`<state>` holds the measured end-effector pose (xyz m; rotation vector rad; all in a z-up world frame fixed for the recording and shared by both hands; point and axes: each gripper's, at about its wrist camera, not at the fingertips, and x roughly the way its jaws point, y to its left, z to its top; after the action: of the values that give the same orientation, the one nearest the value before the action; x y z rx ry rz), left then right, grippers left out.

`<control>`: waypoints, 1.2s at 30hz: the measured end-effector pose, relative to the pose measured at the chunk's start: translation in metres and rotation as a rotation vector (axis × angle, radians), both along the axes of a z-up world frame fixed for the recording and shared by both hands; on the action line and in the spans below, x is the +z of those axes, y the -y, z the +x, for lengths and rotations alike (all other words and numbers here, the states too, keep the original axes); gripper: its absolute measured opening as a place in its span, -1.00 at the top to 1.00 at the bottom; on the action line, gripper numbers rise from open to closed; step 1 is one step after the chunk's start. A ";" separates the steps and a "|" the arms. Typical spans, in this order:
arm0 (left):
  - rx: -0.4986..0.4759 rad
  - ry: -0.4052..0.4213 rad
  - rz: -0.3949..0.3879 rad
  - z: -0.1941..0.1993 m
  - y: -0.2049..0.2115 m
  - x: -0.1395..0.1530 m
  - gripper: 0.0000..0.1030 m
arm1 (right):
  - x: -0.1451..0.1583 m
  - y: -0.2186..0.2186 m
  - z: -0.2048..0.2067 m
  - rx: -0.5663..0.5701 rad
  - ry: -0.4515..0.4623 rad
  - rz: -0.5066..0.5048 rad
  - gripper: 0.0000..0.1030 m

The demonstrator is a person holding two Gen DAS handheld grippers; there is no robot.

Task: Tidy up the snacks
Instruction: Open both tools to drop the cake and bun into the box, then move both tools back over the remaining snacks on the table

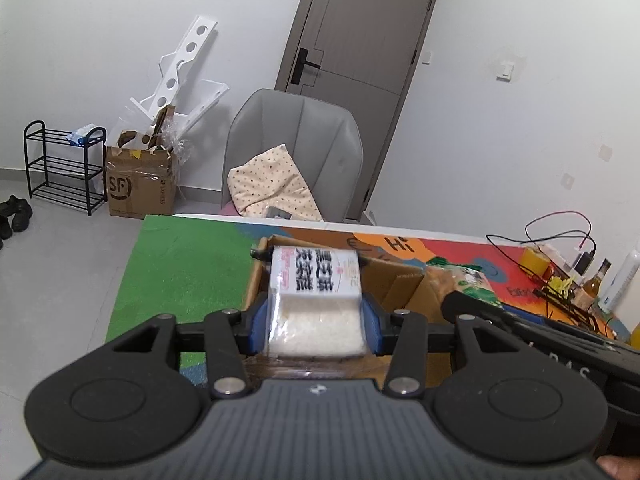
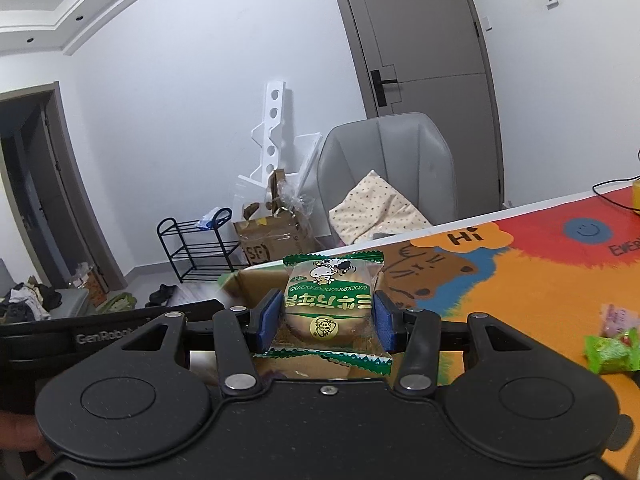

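A white rice-cake pack (image 1: pixel 315 300) is clamped between the blue pads of the left gripper (image 1: pixel 315 320), held above the open cardboard box (image 1: pixel 394 284). A green bun packet (image 2: pixel 329 304) is pinched between the pads of the right gripper (image 2: pixel 326 322), also by the box (image 2: pixel 256 284). The box stands on a colourful mat (image 2: pixel 540 280). More snacks (image 2: pixel 612 344) lie on the mat, right of the box.

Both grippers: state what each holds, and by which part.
Left gripper clamps a white rice-cake packet by its two side edges. Right gripper clamps a green-trimmed bread packet by its sides, mid-height.
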<state>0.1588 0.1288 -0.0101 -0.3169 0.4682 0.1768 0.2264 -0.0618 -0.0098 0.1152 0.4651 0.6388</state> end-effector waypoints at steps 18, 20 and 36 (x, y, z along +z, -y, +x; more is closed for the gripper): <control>0.018 0.000 0.026 -0.032 0.007 0.019 -0.66 | 0.012 0.033 -0.027 -0.021 0.000 0.072 -0.87; 0.010 -0.006 0.043 -0.034 0.015 0.020 -0.72 | 0.014 0.041 -0.028 -0.028 -0.008 0.073 -0.91; -0.053 0.016 0.035 -0.054 0.051 0.030 -0.95 | 0.018 0.100 -0.059 -0.122 -0.013 0.039 -1.00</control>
<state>0.1053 0.0778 0.0202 -0.2714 0.4564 0.1310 0.1677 -0.1619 0.0080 0.1836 0.4542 0.5283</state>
